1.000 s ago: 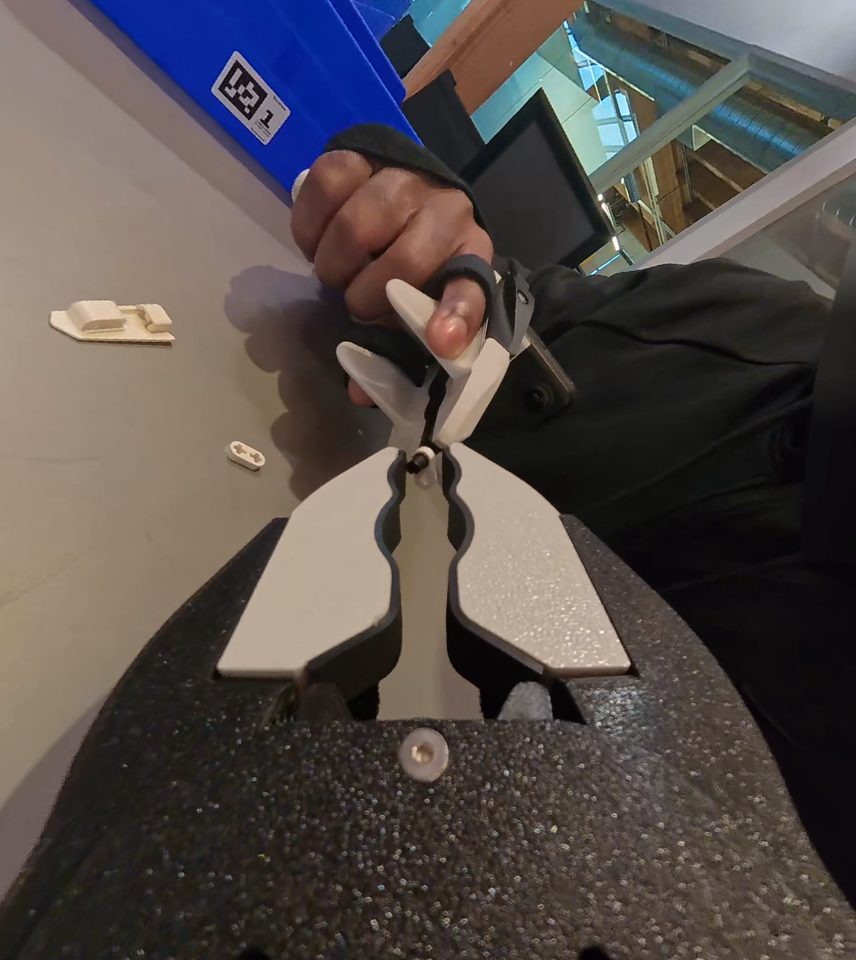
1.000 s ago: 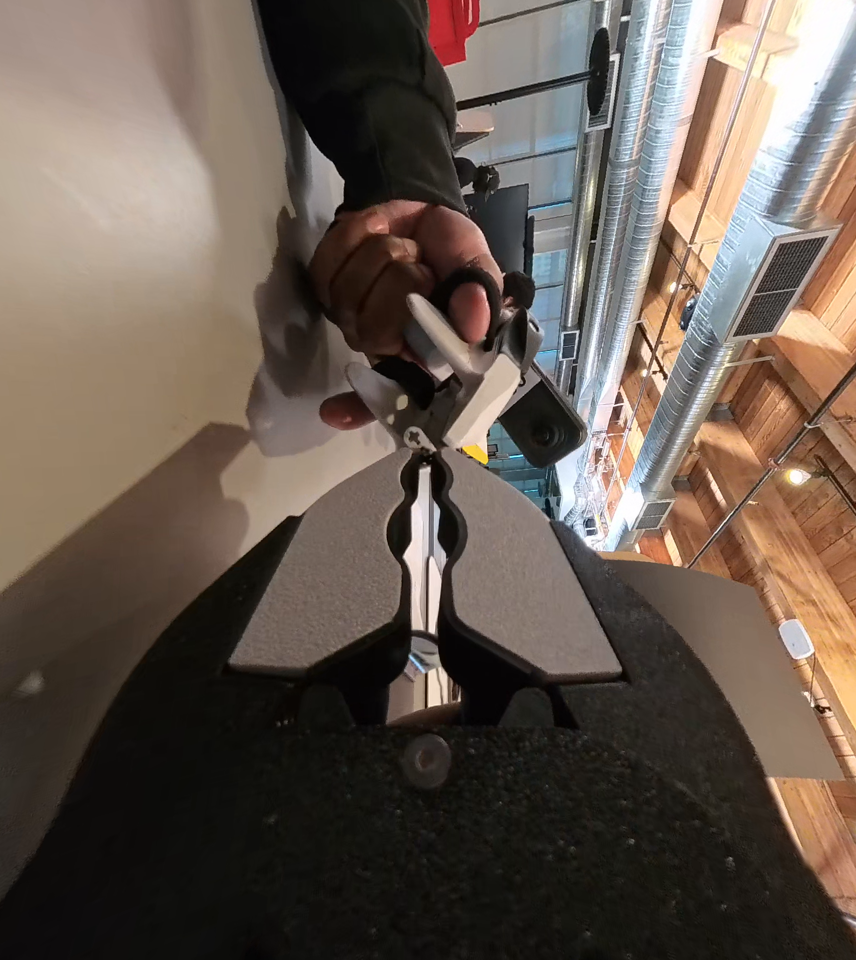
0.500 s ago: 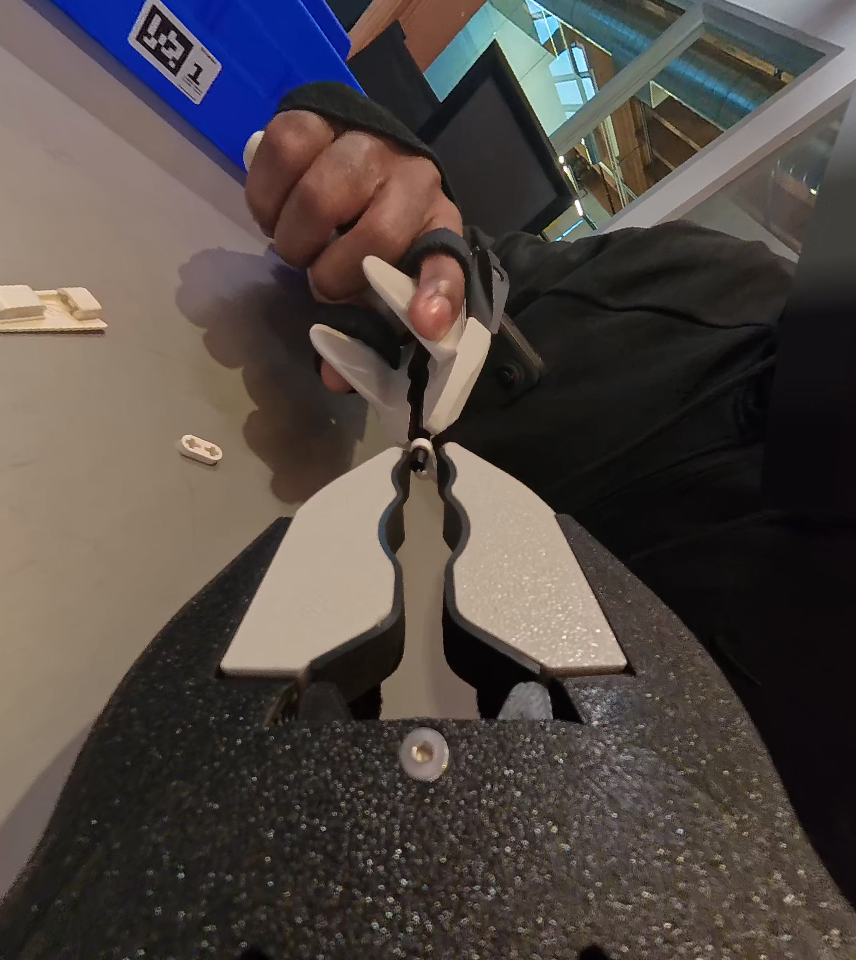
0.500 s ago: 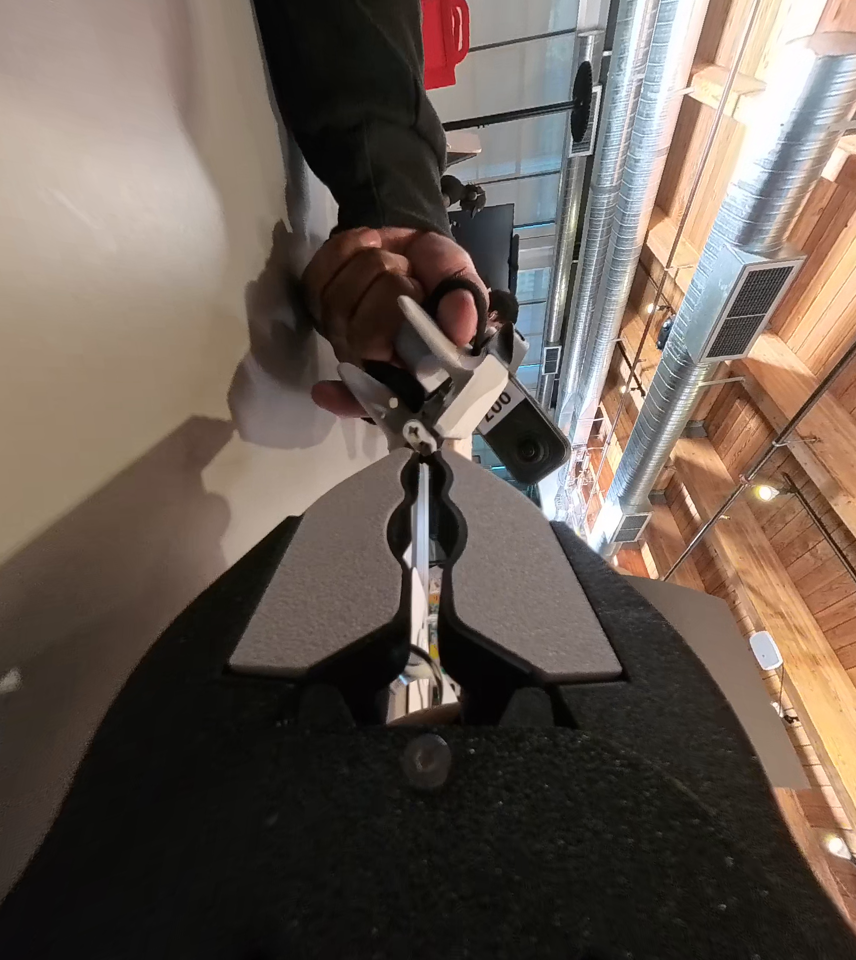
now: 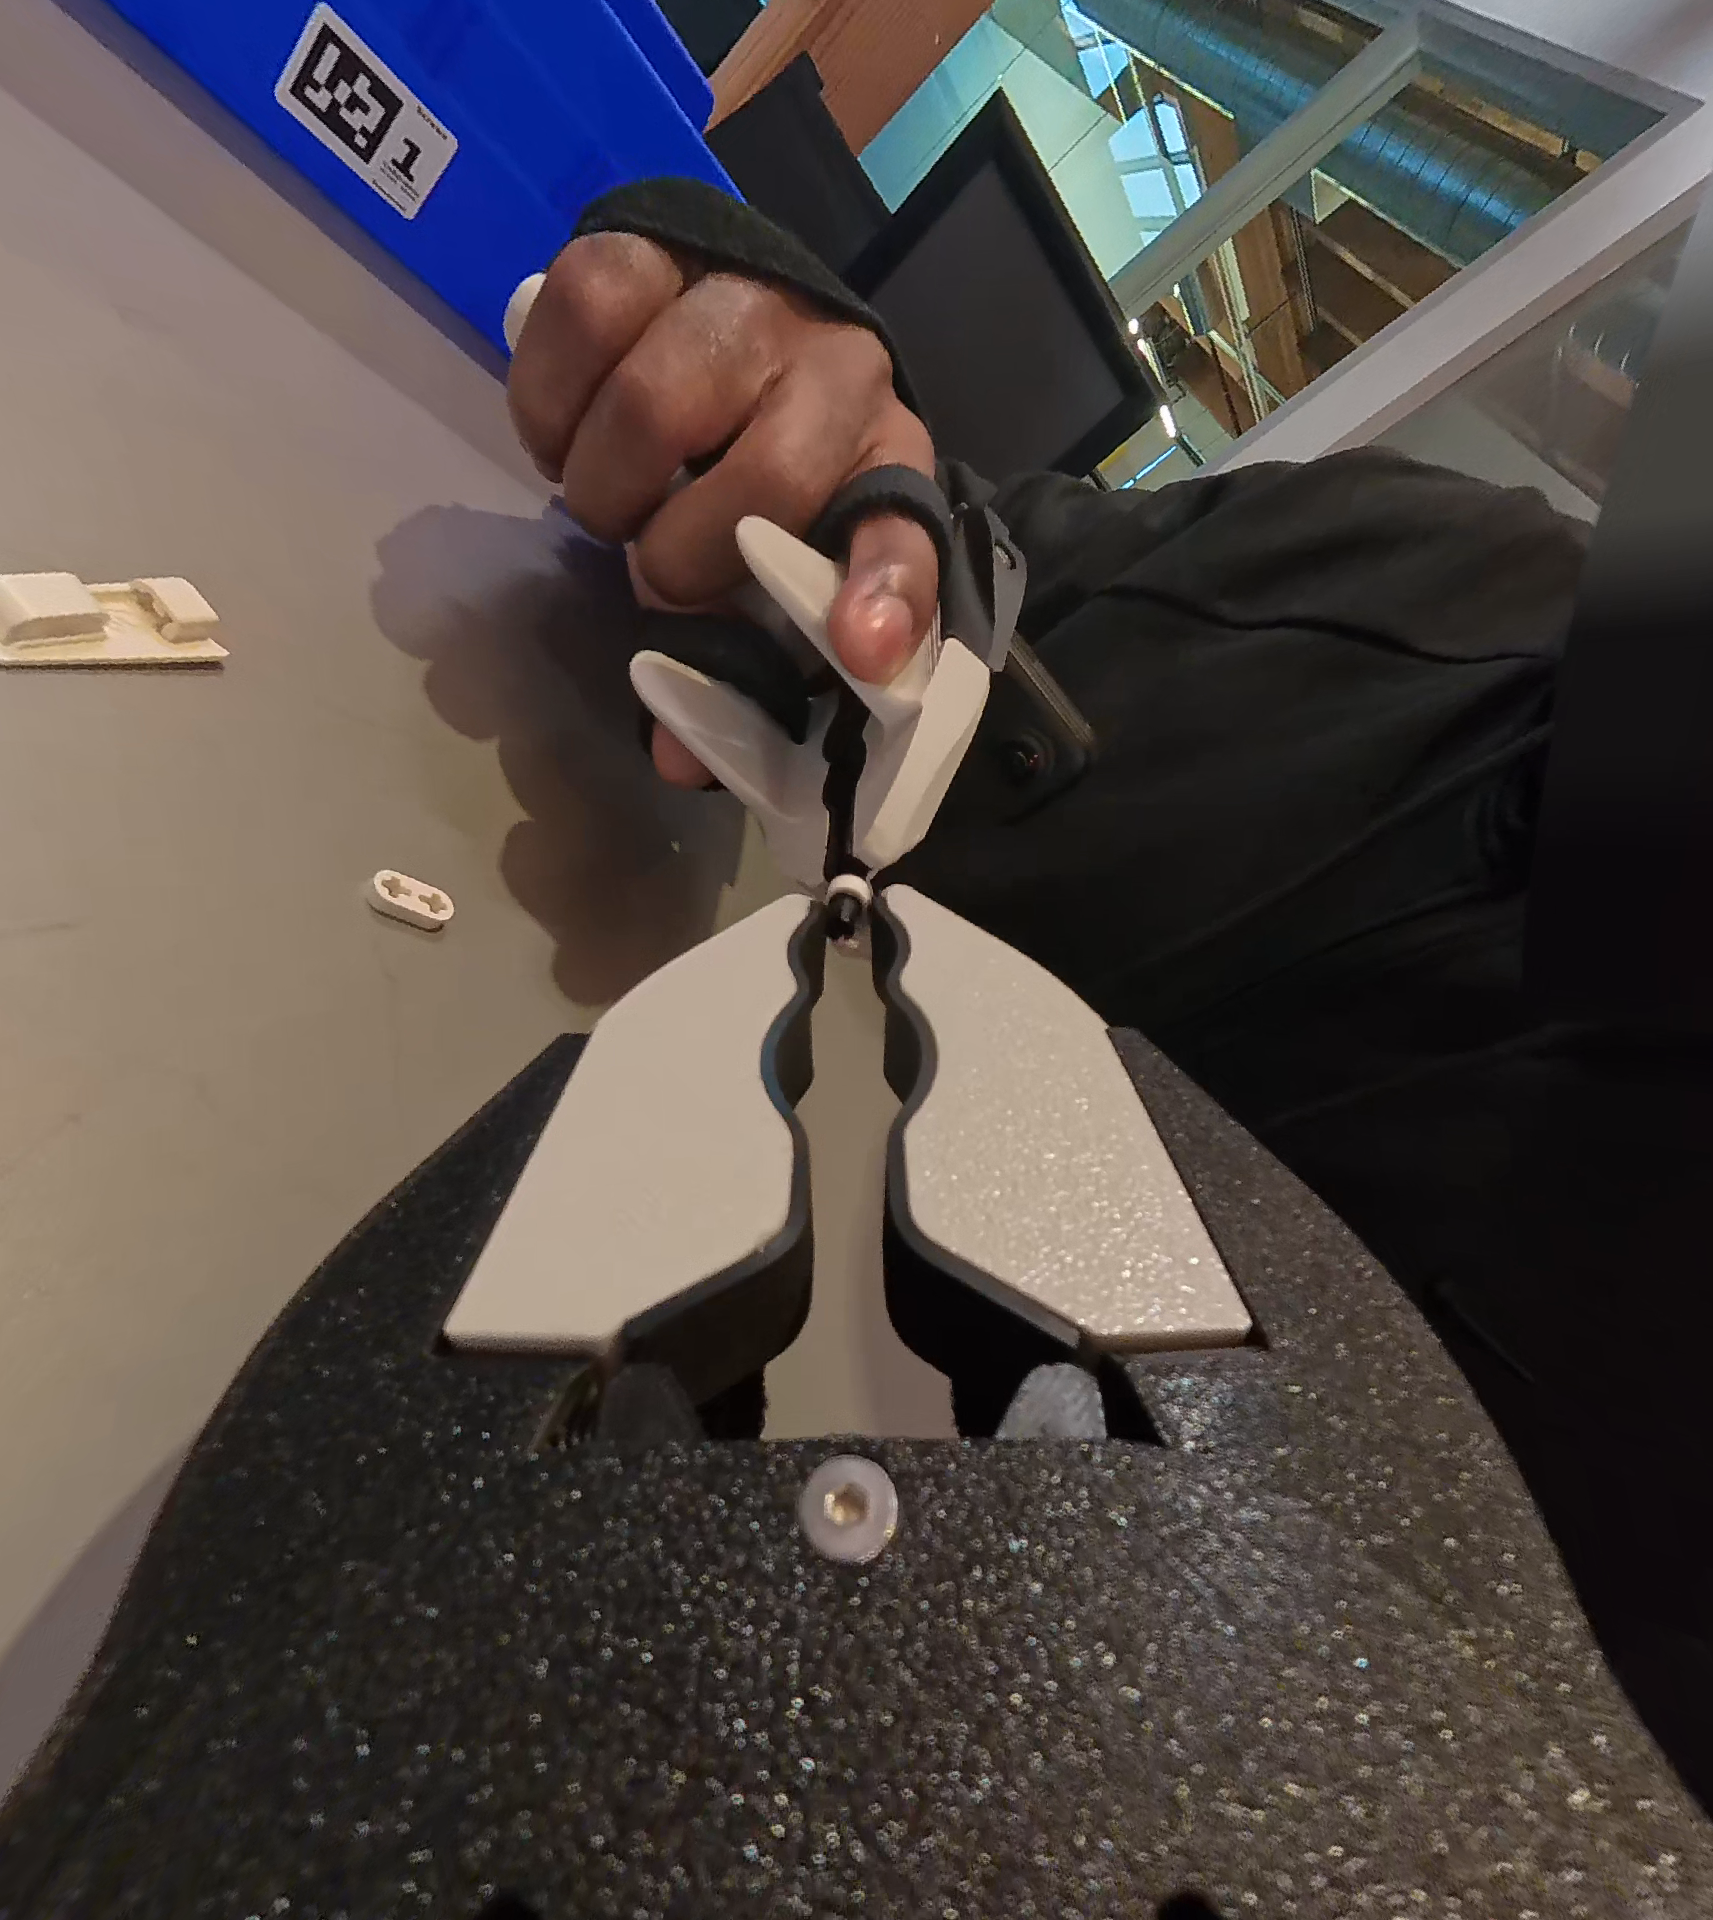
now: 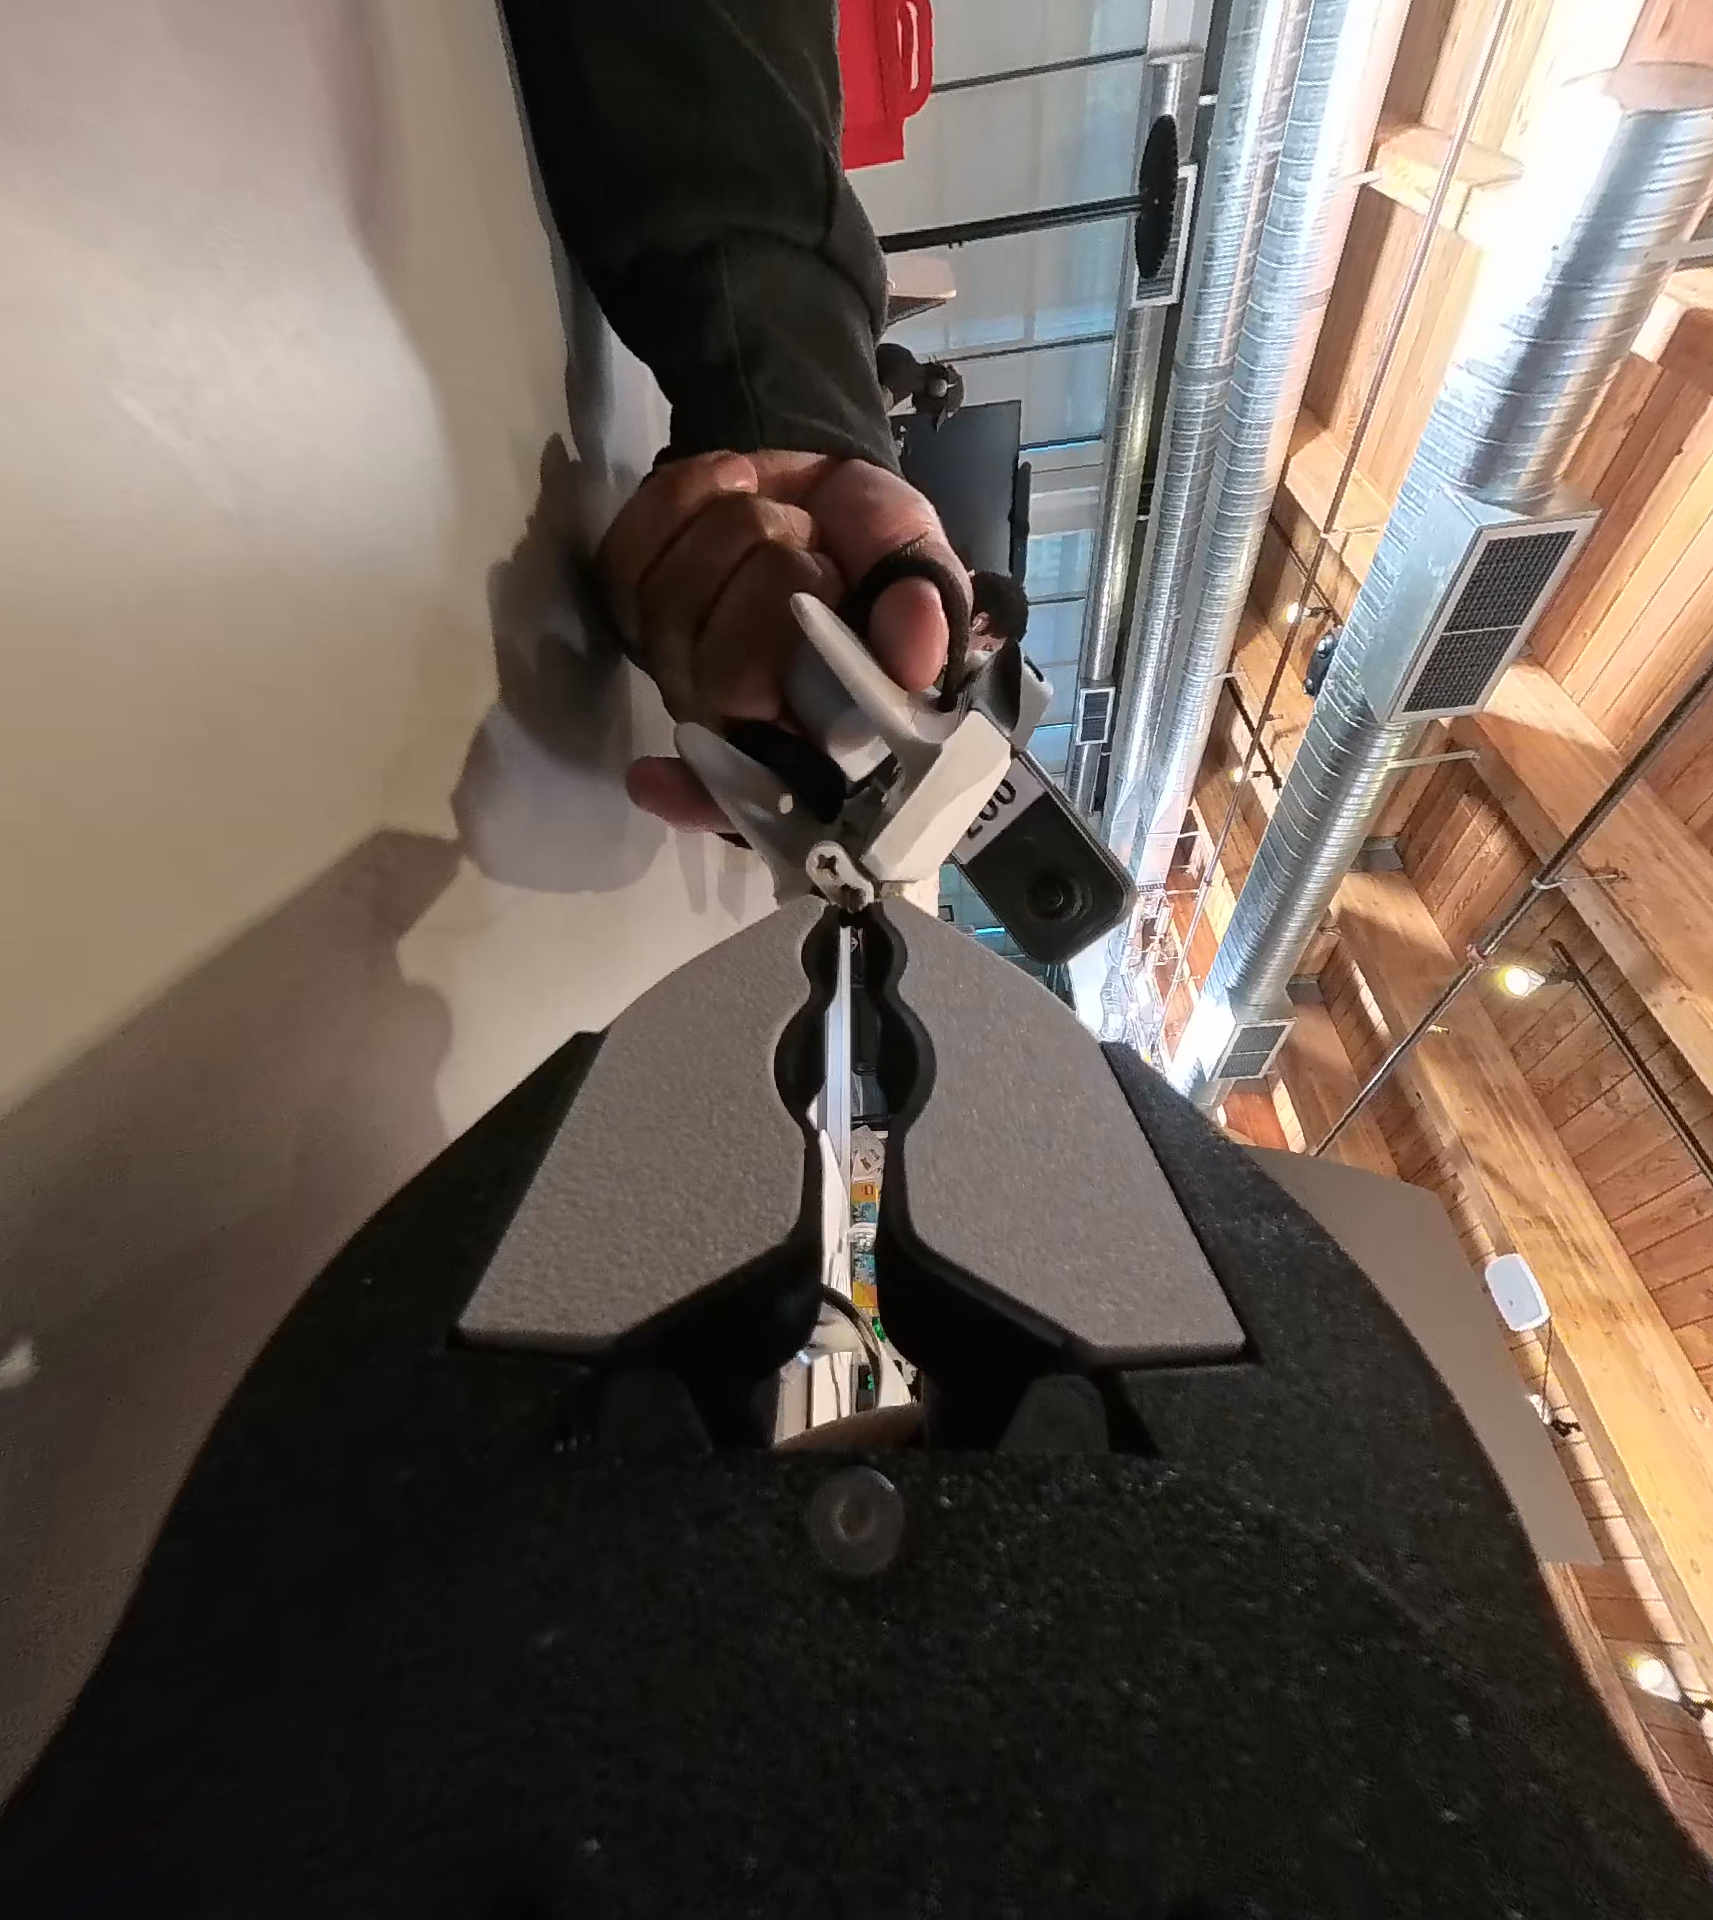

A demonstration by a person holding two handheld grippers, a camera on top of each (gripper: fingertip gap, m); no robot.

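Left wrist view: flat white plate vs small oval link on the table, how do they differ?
The flat plate is far larger than the oval link. The plate is angular with raised blocks; the link is rounded with two cross-shaped holes. The plate lies farther left than the link. Both are off-white and lie flat on the grey table.

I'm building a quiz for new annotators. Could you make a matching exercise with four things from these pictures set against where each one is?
1 blue bin
2 white oval link
3 flat white plate
4 silver ducts

A overhead, beside wooden beams
B on the table, beside the hand's shadow
C at the left edge, raised blocks on top
D behind the hand, bearing a black-and-white marker

Pairs: 1-D, 2-B, 3-C, 4-A
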